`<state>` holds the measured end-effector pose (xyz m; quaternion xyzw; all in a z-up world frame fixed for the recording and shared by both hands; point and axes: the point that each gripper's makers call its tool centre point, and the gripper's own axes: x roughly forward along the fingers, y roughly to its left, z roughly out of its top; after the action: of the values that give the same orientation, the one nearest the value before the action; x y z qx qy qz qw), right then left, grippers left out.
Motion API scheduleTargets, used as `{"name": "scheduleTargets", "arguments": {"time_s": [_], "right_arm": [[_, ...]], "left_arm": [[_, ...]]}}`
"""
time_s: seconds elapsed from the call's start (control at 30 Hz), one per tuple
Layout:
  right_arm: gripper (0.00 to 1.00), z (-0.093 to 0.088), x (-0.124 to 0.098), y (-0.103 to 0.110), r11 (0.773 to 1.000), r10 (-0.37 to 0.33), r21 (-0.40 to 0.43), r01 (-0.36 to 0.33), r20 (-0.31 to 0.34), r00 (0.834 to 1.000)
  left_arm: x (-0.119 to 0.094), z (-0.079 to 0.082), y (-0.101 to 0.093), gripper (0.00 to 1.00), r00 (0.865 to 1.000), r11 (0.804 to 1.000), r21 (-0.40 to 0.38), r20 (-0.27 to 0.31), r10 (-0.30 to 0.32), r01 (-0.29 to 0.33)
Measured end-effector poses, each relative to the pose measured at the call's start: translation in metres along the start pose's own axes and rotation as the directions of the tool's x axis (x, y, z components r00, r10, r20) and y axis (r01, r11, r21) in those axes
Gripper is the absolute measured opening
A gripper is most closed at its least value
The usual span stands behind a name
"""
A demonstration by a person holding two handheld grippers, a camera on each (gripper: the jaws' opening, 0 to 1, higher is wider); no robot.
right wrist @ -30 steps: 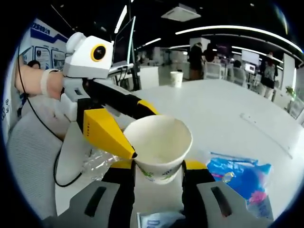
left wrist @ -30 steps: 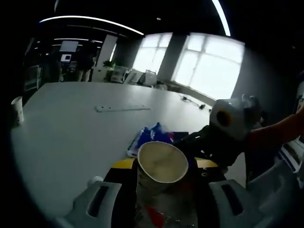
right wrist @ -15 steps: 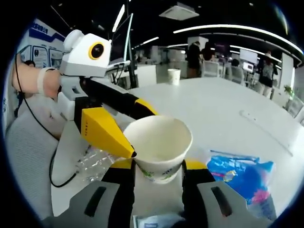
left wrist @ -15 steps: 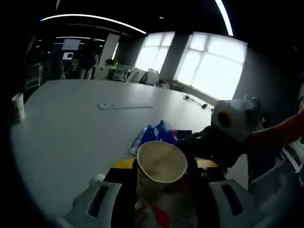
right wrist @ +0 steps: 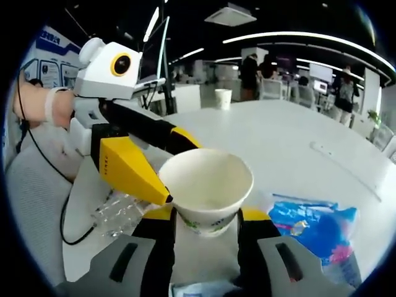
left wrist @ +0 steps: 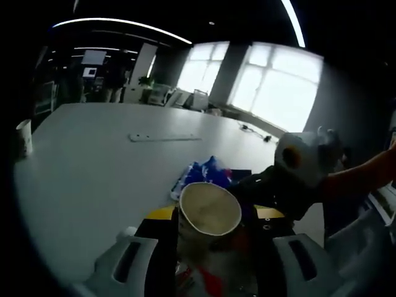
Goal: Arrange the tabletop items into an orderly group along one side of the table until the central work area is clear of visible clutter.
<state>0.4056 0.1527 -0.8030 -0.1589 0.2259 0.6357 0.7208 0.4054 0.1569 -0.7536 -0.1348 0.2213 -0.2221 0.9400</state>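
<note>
Two jaws of my left hand-held gripper (left wrist: 209, 230) pinch a paper cup (left wrist: 209, 209) just before the blue packet (left wrist: 201, 173). In the right gripper view, my right hand-held gripper (right wrist: 205, 226) also clamps that paper cup (right wrist: 207, 189) above the surface (right wrist: 291, 139), near its edge.

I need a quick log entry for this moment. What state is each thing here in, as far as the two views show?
Paper cup: upright, empty, held between both hand-held grippers.
Right hand-held gripper: shut on the paper cup's base.
Left hand-held gripper: shut on the paper cup.
Blue packet: lying flat on the table.
Far cup: upright, standing alone.
Clear plastic bottle: crumpled, lying on its side.
</note>
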Motion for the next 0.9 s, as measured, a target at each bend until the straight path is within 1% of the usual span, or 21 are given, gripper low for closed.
{"name": "scheduleTargets", "arguments": {"time_s": [0.13, 0.4, 0.43, 0.5, 0.7, 0.9], "right_arm": [[0.42, -0.001, 0.0, 0.002, 1.0, 0.003, -0.006, -0.003, -0.005, 1.0], [0.43, -0.001, -0.004, 0.002, 1.0, -0.001, -0.018, 0.001, -0.009, 1.0], [0.43, -0.003, -0.005, 0.001, 1.0, -0.006, -0.015, 0.005, -0.018, 1.0], [0.43, -0.003, -0.007, 0.001, 1.0, -0.006, -0.01, 0.006, -0.016, 1.0], [0.42, -0.004, -0.017, 0.005, 1.0, -0.012, -0.015, 0.012, -0.017, 1.0], [0.42, -0.007, -0.035, 0.005, 0.999, -0.037, -0.006, 0.037, -0.012, 0.999]], "left_arm": [[0.0, 0.0, 0.001, 0.44, 1.0, 1.0, -0.003, 0.002, 0.001, -0.001], [-0.003, 0.002, 0.002, 0.46, 1.0, 1.0, -0.008, 0.008, 0.008, -0.008], [-0.004, 0.002, 0.002, 0.46, 1.0, 1.0, -0.008, 0.009, 0.009, -0.009], [-0.005, 0.003, 0.004, 0.46, 1.0, 1.0, -0.008, 0.009, 0.014, -0.014], [-0.009, 0.008, 0.005, 0.47, 0.999, 1.0, -0.006, 0.024, 0.023, -0.023], [-0.016, 0.015, 0.006, 0.48, 0.998, 0.999, -0.005, 0.044, 0.038, -0.038]]}}
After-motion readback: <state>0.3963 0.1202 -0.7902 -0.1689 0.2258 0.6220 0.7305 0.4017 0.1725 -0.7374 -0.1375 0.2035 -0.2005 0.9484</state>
